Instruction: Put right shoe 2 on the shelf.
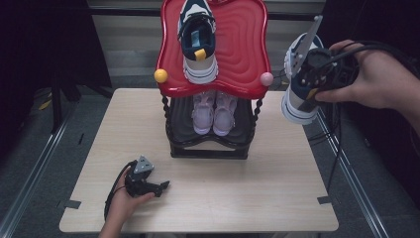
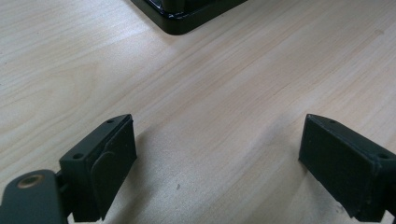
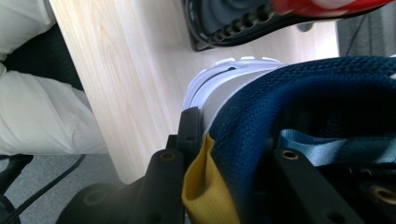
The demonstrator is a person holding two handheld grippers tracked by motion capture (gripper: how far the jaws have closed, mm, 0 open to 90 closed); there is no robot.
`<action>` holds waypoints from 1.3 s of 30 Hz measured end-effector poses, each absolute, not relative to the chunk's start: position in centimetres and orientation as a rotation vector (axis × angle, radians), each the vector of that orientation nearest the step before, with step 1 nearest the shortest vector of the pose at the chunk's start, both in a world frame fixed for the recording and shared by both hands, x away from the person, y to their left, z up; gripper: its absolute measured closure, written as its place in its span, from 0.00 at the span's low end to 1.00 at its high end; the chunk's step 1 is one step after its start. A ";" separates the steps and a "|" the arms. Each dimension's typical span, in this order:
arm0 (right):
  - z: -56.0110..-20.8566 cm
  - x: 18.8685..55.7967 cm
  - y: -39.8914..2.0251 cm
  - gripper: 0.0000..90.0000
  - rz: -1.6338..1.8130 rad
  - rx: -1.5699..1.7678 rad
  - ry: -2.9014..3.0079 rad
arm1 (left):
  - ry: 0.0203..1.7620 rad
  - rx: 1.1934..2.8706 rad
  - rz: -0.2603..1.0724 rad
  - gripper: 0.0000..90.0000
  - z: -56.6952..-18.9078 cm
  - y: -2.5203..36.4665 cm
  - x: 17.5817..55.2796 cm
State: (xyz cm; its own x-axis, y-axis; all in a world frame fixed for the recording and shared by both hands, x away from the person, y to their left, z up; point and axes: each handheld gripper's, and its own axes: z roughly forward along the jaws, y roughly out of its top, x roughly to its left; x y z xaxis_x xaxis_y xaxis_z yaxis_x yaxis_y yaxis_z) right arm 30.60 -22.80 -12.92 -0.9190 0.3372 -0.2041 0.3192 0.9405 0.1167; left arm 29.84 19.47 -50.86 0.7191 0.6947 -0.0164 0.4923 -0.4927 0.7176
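Two navy-and-white sneakers are being stocked on a two-level shoe rack. One sneaker is already sitting on the red top shelf, toe toward the person, left of centre. Its mate, the second sneaker, is hanging in the air beside the rack's right edge, above the table's right side. The right gripper is clamping it at the heel collar, one jaw inside the opening and one outside by the yellow pull tab. A pink pair is occupying the lower shelf. The left gripper is resting on the table near the front left, jaws standing wide with nothing between them. Step in hand, by judgement: carrying the second sneaker toward the top shelf. Next move is likely calling for swinging it over the free right half, clearing the pink knob, and lowering it beside its mate.
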 end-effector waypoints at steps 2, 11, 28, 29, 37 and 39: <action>-12.1 30.6 -22.6 0.82 0.114 0.489 2.865 | 0.895 2.194 0.358 0.12 -50.9 19.5 29.8; -9.6 31.3 -21.4 0.82 0.108 0.462 2.828 | 0.896 2.194 0.357 0.12 -50.9 19.5 29.8; -7.4 32.8 -17.2 0.82 0.111 0.365 2.778 | 0.892 2.196 0.356 0.11 -50.9 19.5 29.9; -7.5 33.0 -16.9 0.82 0.111 0.364 2.775 | 0.892 2.197 0.360 0.11 -50.8 19.5 29.9; -7.7 34.4 -14.5 0.82 0.110 0.307 2.753 | 0.892 2.195 0.353 0.11 -50.9 19.5 29.9; -7.9 34.7 -13.9 0.82 0.103 0.293 2.753 | 0.888 2.195 0.350 0.11 -50.9 19.5 29.9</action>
